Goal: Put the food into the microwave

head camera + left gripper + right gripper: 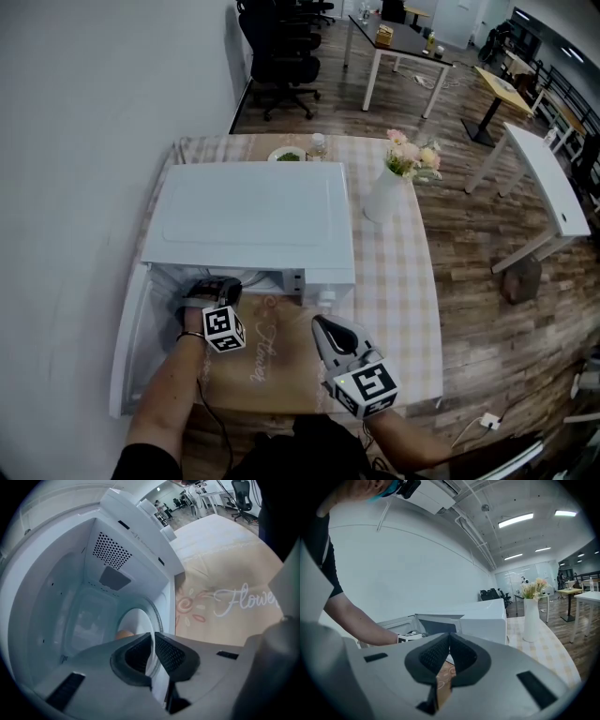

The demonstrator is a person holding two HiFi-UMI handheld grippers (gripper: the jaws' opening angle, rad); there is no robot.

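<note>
I am seeing the left claw [152, 634] pinching the near rim of a white plate [136, 623]; the rim is running straight between the two pads, which are standing close together on it. An orange piece of food [124, 633] is lying on that plate just beyond the claw's tips, to the left of them in the left gripper view. Plate and food are sitting low inside the microwave [108, 550], over the round ring on its floor. The cavity's walls are closing round the claw on the left and above, and the front edge of the opening is running down just to the right of the pads.

In the head view the left claw [214, 291] is reaching into the open front at the lower edge of the white microwave [253, 220], whose door [131, 347] is swinging out toward the lower left of the frame.

The right claw [449, 637] is pressed together on nothing. It is hanging at lower centre of the head view [323, 328], over the brown mat [272, 366], well apart from the plate. The mat between the two claws is lying bare. Further right on the checked bench [403, 281] a white vase [382, 197] is standing beside the microwave.
</note>
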